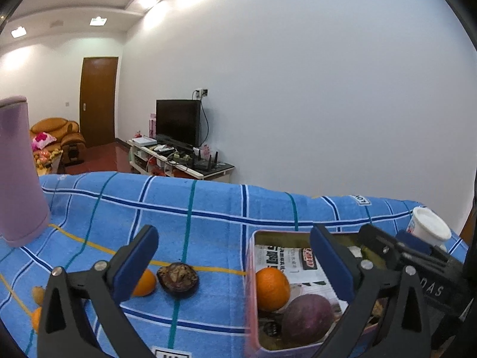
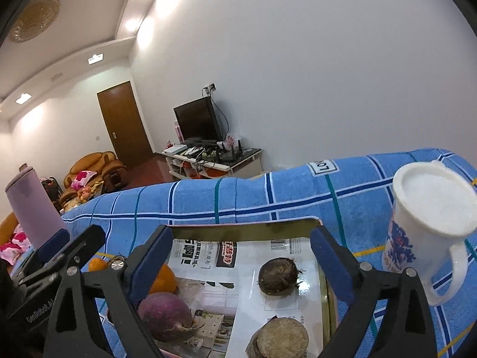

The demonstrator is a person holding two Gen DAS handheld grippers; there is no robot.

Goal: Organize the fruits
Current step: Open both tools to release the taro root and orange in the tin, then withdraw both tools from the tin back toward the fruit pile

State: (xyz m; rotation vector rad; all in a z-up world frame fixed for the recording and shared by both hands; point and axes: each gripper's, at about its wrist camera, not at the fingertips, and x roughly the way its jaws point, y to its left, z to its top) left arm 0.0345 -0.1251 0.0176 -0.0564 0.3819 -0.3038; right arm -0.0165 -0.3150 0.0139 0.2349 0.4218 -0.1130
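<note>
A metal tin (image 2: 244,228) lined with newspaper sits on the blue checked cloth. It holds an orange (image 2: 164,279), a purple round fruit (image 2: 165,316) and two dark brown fruits (image 2: 278,276). My right gripper (image 2: 241,253) hovers over the tin, open, its pads touching nothing. My left gripper (image 1: 238,256) is open and empty just left of the tin (image 1: 250,268), above the cloth. Beneath it on the cloth lie an orange (image 1: 146,283) and a dark brown fruit (image 1: 178,279). More small fruit (image 1: 37,298) shows at the far left, partly hidden by the left finger.
A white lidded mug (image 2: 429,226) stands right of the tin. A tall lilac tumbler (image 1: 18,173) stands at the cloth's left end. The table's far edge drops off toward a room with a TV stand and an armchair.
</note>
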